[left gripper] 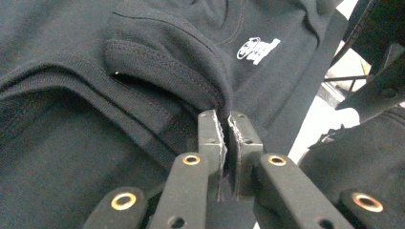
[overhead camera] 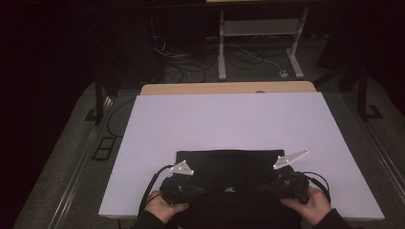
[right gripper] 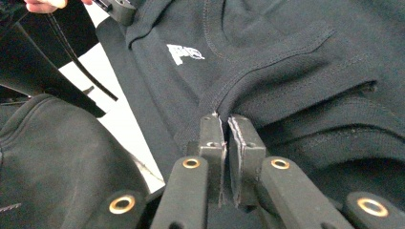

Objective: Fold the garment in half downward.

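Grippers both pinch the black sweatshirt [overhead camera: 229,167], left gripper [left gripper: 225,125] and right gripper [right gripper: 224,123] clamped on ribbed edges, so lifting evenly together should keep the fold straight.

The right tongs [right gripper: 225,125] rise from the bottom of the right gripper view with their two black jaws pressed nearly together, pinching a stitched edge of a dark garment [right gripper: 286,62]. The fabric bunches into a ridge at the pinch and runs off to the right in ribbed folds. A small white logo [right gripper: 184,53] sits on the cloth farther off, left of the jaws. Beyond the garment's left edge, a strip of white table [right gripper: 122,119] shows. A dark sleeve [right gripper: 57,162] lies near at the lower left. At the far upper left, part of a hand [right gripper: 45,5] and a black cable [right gripper: 79,64] appear.
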### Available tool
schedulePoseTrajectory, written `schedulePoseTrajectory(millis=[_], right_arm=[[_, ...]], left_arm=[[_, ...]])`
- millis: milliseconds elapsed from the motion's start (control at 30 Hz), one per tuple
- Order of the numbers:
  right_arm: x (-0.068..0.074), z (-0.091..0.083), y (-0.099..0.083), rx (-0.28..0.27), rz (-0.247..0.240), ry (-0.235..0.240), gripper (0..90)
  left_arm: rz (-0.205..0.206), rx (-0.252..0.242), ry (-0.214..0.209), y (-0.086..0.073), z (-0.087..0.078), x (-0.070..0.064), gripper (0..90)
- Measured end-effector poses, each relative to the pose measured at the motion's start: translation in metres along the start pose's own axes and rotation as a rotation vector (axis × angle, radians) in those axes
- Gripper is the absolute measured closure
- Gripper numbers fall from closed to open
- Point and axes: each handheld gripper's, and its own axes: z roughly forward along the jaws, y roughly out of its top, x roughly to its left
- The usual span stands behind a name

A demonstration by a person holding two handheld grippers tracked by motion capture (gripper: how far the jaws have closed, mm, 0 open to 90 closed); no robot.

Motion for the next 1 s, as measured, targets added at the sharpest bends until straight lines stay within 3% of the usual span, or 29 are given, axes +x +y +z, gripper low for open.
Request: schedulePoseTrajectory(millis=[233,300,400,567,733,1000], right_arm=[[0.004,-0.001,-0.004,0.01,0.004,-0.004,79.9],[0.005,-0.002,-0.004,0.003,0.005,-0.015,77.2],[0.006,-0.005,-0.005,-0.005,-0.003,-0.032,73.0],[0.008,-0.011,-0.006,-0.017,-0.021,-0.062,62.7],[0.01,-0.021,-0.004,-0.053,-0.019,-0.09,53.5],[0.008,-0.034,-0.002,-0.093,-0.027,-0.127,33.2]], left_arm=[[-0.008,0.004,0.028,-0.001,-0.002,-0.004,82.1],[-0.015,0.001,0.047,-0.002,-0.002,-0.006,77.5],[0.015,0.014,0.068,-0.002,-0.005,-0.007,64.4],[0.031,0.018,0.077,0.001,-0.012,-0.008,55.5],[0.065,0.037,0.116,0.003,-0.015,-0.007,41.8],[0.063,0.005,0.086,0.009,-0.023,-0.004,24.3]])
